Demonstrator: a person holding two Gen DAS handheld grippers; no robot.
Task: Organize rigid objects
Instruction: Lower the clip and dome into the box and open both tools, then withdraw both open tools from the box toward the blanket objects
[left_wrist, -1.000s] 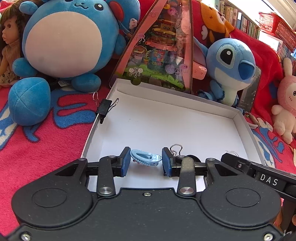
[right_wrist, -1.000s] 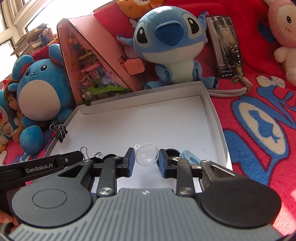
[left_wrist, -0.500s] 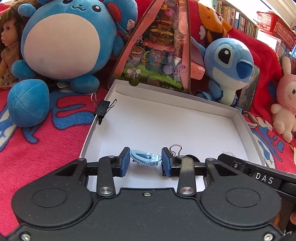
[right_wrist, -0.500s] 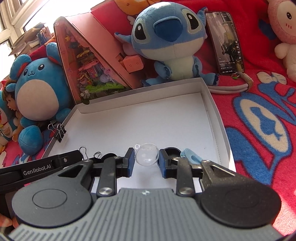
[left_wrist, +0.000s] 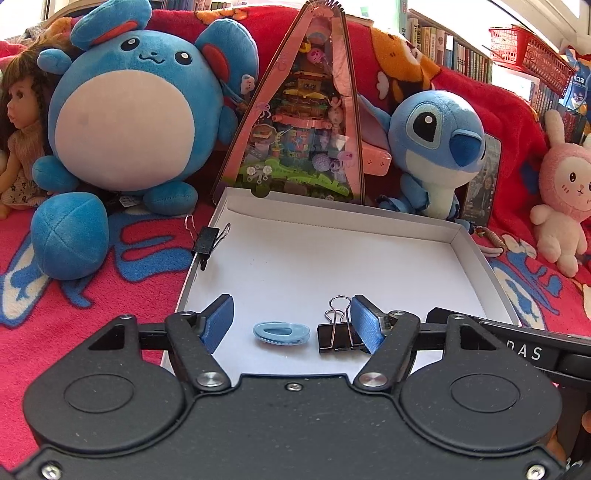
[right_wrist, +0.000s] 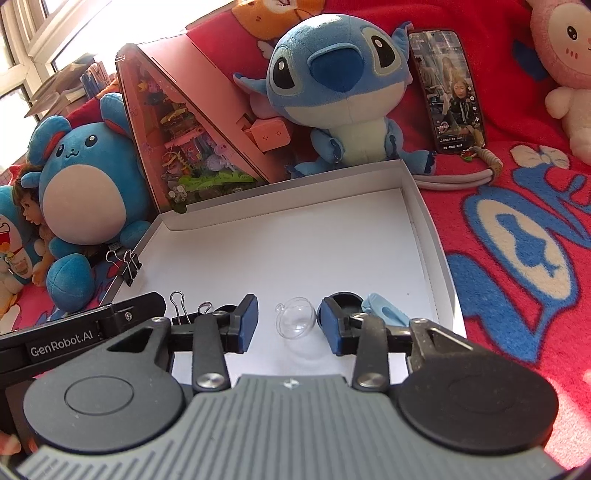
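Left wrist view: both grippers letting go over the white box

Left wrist view first, working down by size. I see the red fleece blanket with blue shapes (left_wrist: 66, 332) spread under everything. On it sits the round blue plush with a cream belly (left_wrist: 125, 122), and to its right the pink triangular display case full of small toy figures (left_wrist: 306, 129). The blue big-eyed plush (left_wrist: 439, 147) leans beside the case, with a pink bunny plush (left_wrist: 565, 199) at the far right.

In front of them lies the shallow white cardboard box (left_wrist: 476, 254), its floor mostly bare. A black binder clip (left_wrist: 207, 240) is clamped on its left wall.

My left gripper (left_wrist: 291, 321) is opening; its blue pads stand well apart, touching nothing. The light-blue plastic hair clip (left_wrist: 280, 332) lies on the box floor between them, free of both. A second black binder clip with wire handles (left_wrist: 336, 332) rests just beside the right pad.

From the right wrist view, my right gripper (right_wrist: 288, 325) is also opening. The clear plastic half-sphere (right_wrist: 295, 321) sits on the box floor between its pads, with a gap on each side. A dark phone with a lit screen (right_wrist: 447, 88) leans against the blanket behind the box.
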